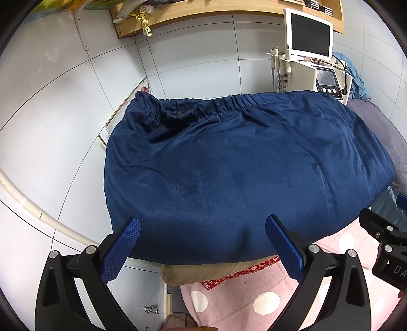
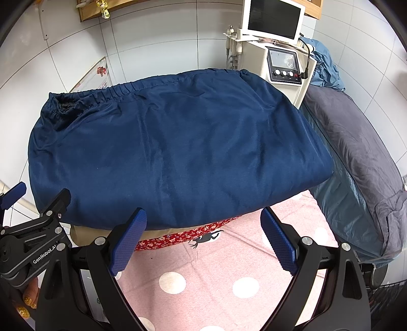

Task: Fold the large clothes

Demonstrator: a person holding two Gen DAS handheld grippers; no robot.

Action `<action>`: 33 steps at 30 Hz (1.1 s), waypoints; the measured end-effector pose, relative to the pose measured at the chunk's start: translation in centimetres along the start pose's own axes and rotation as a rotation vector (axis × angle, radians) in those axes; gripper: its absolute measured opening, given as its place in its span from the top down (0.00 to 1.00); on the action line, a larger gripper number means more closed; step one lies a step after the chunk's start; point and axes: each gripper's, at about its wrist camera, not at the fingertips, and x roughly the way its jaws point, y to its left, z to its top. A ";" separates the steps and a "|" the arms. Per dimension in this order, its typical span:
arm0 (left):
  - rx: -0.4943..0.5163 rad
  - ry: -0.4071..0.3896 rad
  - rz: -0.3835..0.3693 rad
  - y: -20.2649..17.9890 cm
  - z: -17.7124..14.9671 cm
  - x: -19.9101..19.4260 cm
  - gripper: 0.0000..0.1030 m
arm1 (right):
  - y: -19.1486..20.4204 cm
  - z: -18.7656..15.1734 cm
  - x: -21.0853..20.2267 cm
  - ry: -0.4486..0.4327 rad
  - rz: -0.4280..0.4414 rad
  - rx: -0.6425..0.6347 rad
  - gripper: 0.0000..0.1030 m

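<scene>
White tiled wall (image 1: 51, 107) is seen at far left, crossed by a curved pale pipe (image 1: 38, 214). A framed board (image 1: 127, 107) is propped against the wall just beyond the garment's left corner.

The left gripper (image 1: 203, 248) is held wide open, nothing between its blue pads (image 1: 122, 249); its tips sit at the near edge of the navy garment (image 1: 241, 173), contact not determinable. In the right wrist view the same tool is seen at lower left, a hand (image 2: 25, 300) with glittered yellow nails wrapped on its handle.

The navy garment is laid folded, spread flat across the middle of both views, elastic waistband (image 2: 109, 93) along the far edge, gathered and partly open at its left end. It rests on a tan cushion (image 1: 203, 272) and a red floral cloth (image 2: 183, 235), which lie on a pink sheet with white dots (image 2: 216, 275).

The right gripper (image 2: 203, 240) is also held wide open and empty, its left pad over the garment's near edge, its right pad over the pink sheet.

Behind the garment, right of centre, a white machine (image 2: 282, 66) with dials and a monitor (image 2: 274, 17) is noted. At far right a grey quilt (image 2: 356, 152) lies over a blue cover (image 2: 338, 203) beside the garment.
</scene>
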 end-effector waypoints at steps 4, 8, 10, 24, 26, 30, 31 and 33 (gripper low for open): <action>-0.001 0.000 0.000 0.0 0.0 0.0 0.06 | 0.1 0.0 0.0 0.000 0.000 -0.004 0.13; 0.000 0.000 0.000 0.0 0.0 0.0 0.06 | 0.2 0.0 0.0 -0.002 0.001 -0.006 0.13; 0.000 0.000 0.001 0.1 0.0 0.0 0.06 | 0.2 -0.1 -0.1 -0.004 0.001 -0.007 0.13; -0.011 -0.061 -0.027 -0.2 -0.1 -0.6 0.06 | 0.2 -0.1 -0.3 -0.007 -0.002 -0.008 0.13; -0.008 -0.066 -0.018 -0.3 -0.1 -0.6 0.06 | 0.1 -0.1 -0.4 -0.009 -0.003 -0.007 0.13; -0.004 -0.068 -0.010 -0.3 -0.2 -0.6 0.06 | -0.1 -0.2 -0.4 -0.012 -0.002 -0.001 0.13; -0.001 -0.069 -0.007 -0.3 -0.2 -0.6 0.06 | -0.2 -0.2 -0.4 -0.011 -0.003 0.000 0.13; 0.004 -0.071 -0.002 -0.3 -0.3 -0.7 0.06 | -0.1 -0.2 -0.4 -0.011 -0.002 0.001 0.13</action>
